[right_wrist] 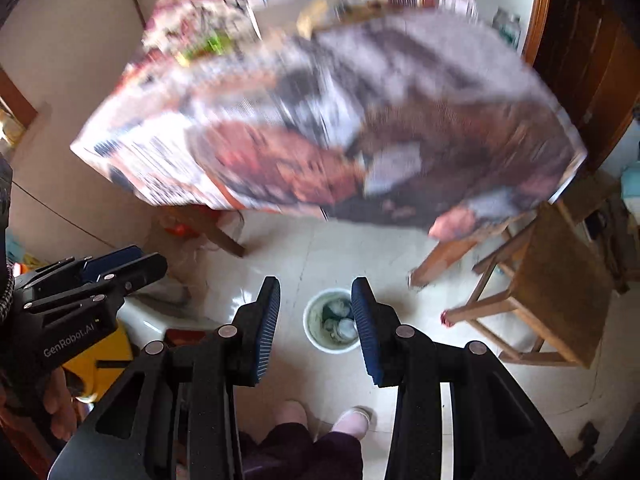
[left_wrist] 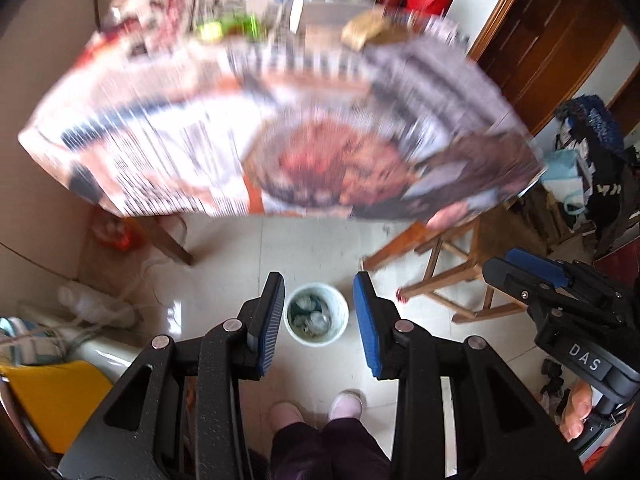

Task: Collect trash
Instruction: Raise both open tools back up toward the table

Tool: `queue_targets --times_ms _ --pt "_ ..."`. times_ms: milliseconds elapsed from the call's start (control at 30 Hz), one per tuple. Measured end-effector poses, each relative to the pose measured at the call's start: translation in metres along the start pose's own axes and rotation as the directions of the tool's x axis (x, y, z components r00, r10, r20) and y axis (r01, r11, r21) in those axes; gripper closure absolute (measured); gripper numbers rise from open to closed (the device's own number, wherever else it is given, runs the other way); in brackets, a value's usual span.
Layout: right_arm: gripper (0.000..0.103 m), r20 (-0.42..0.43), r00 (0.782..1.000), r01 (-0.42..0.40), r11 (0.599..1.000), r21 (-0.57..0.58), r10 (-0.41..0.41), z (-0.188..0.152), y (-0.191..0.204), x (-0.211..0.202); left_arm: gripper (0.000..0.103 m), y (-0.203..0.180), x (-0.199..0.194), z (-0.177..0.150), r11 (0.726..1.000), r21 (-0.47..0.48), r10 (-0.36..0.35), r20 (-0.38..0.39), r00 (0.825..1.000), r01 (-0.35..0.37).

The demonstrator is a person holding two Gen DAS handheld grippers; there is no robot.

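A small white bin [left_wrist: 316,321] stands on the tiled floor below me, with crumpled pale trash inside; it also shows in the right wrist view [right_wrist: 331,321]. My left gripper [left_wrist: 319,322] is open and empty, high above the bin, which shows between its blue pads. My right gripper [right_wrist: 316,326] is open and empty too, above the bin's left side. Each gripper shows in the other's view: the right one [left_wrist: 532,270] and the left one [right_wrist: 116,264]. The table [left_wrist: 280,128] with a printed cover is blurred; trash on it cannot be made out.
A wooden stool [right_wrist: 552,292] stands right of the bin. A table leg [left_wrist: 168,240] is at the left. My feet [left_wrist: 316,408] are just behind the bin. A yellow object [left_wrist: 52,396] and cables lie at the left. Bags and clothes [left_wrist: 592,160] pile up at the right.
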State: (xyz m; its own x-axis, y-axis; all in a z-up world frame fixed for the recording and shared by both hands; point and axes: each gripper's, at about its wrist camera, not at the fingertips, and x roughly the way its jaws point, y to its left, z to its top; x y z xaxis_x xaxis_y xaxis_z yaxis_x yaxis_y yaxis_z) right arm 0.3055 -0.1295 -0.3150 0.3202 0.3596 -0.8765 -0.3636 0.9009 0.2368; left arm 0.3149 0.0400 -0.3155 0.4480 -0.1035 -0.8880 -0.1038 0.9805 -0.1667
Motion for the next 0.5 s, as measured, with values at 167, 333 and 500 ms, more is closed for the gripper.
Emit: queue_targets --times_ms 167,333,500 --pt "0.069 0.103 0.995 0.015 1.0 -0.024 -0.013 0.018 0.031 -0.069 0.067 -0.004 -0.08 0.017 0.999 0.046 -0.008 0.101 0.995 0.003" --pt "0.069 0.215 0.977 0.017 0.999 -0.028 -0.01 0.028 0.055 -0.135 0.063 -0.002 -0.155 0.023 0.996 0.087 -0.004 0.2 0.98 -0.014" --pt "0.069 0.299 0.954 0.025 0.999 -0.031 -0.014 0.032 0.075 -0.185 0.053 0.003 -0.216 0.03 0.995 0.102 -0.023 0.283 0.959 -0.007"
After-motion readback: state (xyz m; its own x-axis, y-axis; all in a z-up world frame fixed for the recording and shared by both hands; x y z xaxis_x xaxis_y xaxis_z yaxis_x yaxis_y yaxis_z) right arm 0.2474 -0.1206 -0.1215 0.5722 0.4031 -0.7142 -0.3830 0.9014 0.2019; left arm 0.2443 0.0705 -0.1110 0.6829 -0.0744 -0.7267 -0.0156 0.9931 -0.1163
